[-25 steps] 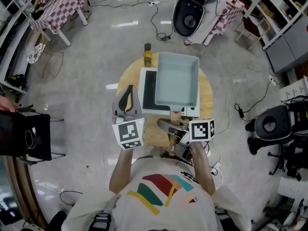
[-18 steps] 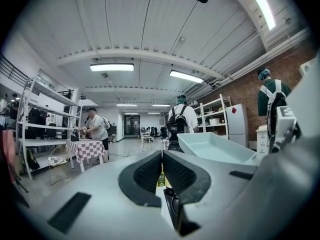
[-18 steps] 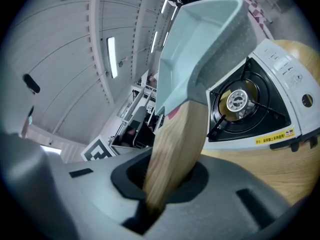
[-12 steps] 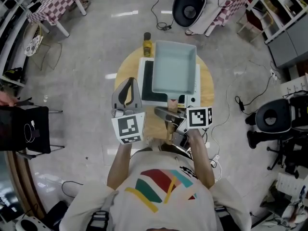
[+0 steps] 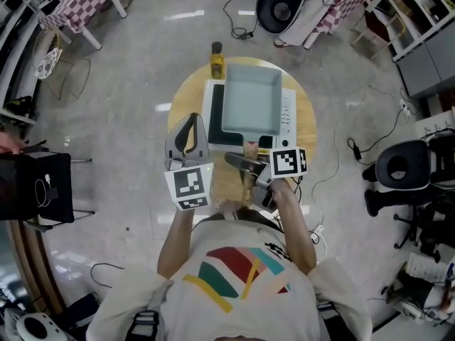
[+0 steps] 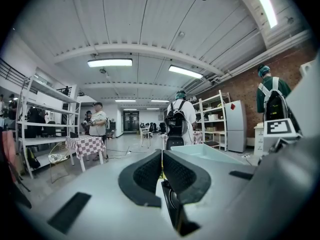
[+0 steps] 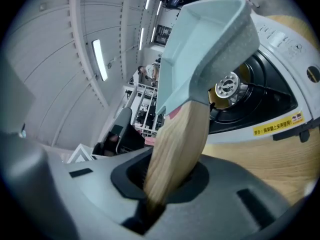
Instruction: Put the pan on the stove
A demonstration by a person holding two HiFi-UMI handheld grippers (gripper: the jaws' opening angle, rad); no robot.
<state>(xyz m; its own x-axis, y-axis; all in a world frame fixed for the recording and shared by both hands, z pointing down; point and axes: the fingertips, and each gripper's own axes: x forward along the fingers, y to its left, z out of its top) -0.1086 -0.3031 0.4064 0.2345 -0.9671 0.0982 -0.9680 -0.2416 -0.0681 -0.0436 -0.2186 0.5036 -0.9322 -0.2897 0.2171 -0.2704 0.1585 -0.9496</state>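
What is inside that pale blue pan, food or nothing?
Empty. The head view looks down into the pan and shows only its bare pale bottom.

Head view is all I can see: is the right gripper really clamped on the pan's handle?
Observer: Yes, the right gripper view shows the right gripper shut on the wooden handle of the pan.
Operator: Is the pan seated on the stove?
Observer: Not yet; its base looks raised, with the burner showing underneath.
Operator: And the left gripper?
Observer: The left gripper is shut, with nothing between its jaws.
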